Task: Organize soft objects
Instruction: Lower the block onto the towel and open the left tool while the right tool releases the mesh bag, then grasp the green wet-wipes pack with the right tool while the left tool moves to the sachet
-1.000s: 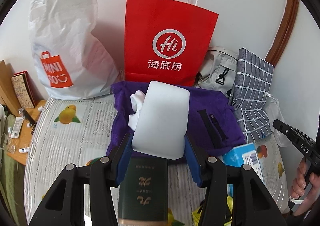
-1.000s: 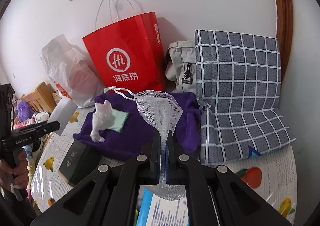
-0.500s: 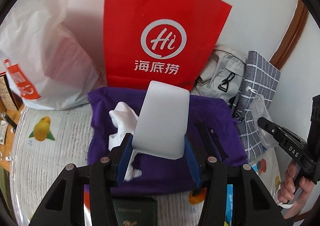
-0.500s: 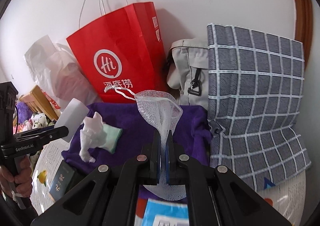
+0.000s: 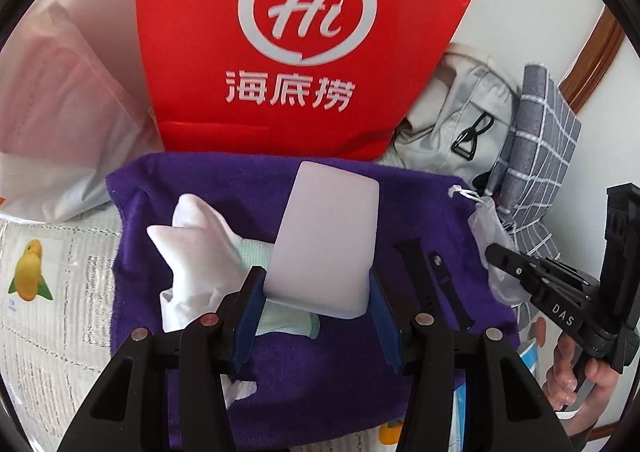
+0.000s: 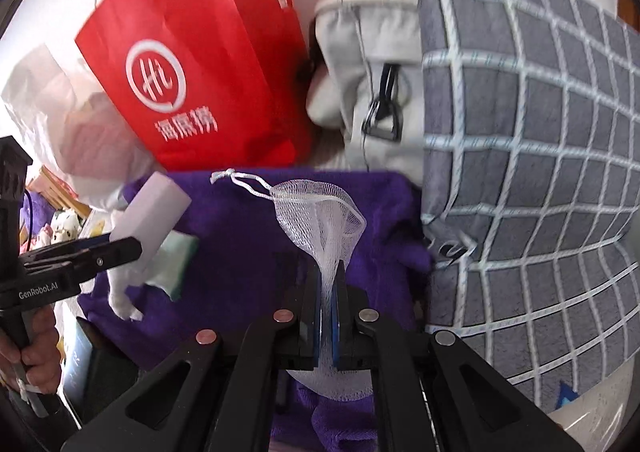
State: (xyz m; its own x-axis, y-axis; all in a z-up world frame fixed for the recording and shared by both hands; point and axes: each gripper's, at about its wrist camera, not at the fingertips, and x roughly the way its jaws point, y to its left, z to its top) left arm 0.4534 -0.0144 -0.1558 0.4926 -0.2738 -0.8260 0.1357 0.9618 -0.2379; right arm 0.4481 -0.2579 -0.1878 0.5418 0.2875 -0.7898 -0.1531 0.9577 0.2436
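My left gripper (image 5: 316, 284) is shut on a white sponge block (image 5: 326, 236) and holds it above a purple towel (image 5: 312, 384). On the towel lie a crumpled white cloth (image 5: 200, 248) with a pale green cloth (image 5: 288, 322) under it, and a black watch strap (image 5: 424, 284). My right gripper (image 6: 329, 276) is shut on a white mesh drawstring bag (image 6: 320, 212), held over the towel (image 6: 240, 236). The sponge block (image 6: 150, 218) and left gripper show at the left of the right wrist view.
A red paper bag (image 5: 312, 40) stands behind the towel, a white plastic bag (image 5: 60, 112) to its left. A grey backpack (image 6: 372, 92) and a grey checked cushion (image 6: 532, 156) lean at the right. A dark green box (image 6: 86, 364) lies by the towel's left edge.
Both grippers have moved forward toward the towel and the bags, each still holding its object. The green box has dropped out of the left wrist view.
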